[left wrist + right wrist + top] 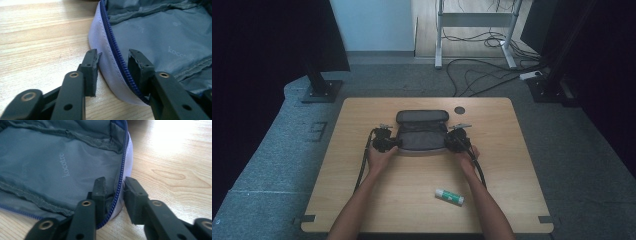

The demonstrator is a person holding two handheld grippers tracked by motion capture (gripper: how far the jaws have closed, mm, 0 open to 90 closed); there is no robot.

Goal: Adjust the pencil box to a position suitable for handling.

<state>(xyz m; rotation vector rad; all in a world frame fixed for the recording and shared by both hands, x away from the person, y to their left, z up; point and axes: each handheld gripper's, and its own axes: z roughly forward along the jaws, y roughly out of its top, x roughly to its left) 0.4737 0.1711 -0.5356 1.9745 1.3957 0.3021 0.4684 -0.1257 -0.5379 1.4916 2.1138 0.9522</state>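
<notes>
An open zippered pencil case [422, 131] lies at the middle of the wooden desk [512, 150], its dark lid flap folded back toward twelve o'clock and its grey lining facing up. The left gripper [386, 142] sits at the case's nine o'clock end and the right gripper [458, 139] at its three o'clock end, each held by a hand [379, 157] reaching in from six o'clock; the right hand [468, 156] rests on the desk just behind its gripper. In the left gripper view, the left gripper [112, 58] straddles the pale rim of the pencil case [160, 32]: one jaw is outside on the desk side, the other inside over the lining, with the blue zipper [113, 42] running between them, and a visible gap remains beside the outer jaw, so the rim is bracketed loosely, not pinched. In the right gripper view, the right gripper [115, 185] does the same at the other end, one jaw inside over the grey lining [50, 165] printed with small lettering, one outside above the desk [175, 157], the zipper [121, 170] and rim between them; the jaws stand near the fabric, and I cannot tell if they press it. A white glue stick with a green cap [449, 196] lies on its side at about five o'clock from the case, well apart from it, near the right forearm. Cables [482, 75] trail across the grey floor beyond the desk at twelve o'clock
</notes>
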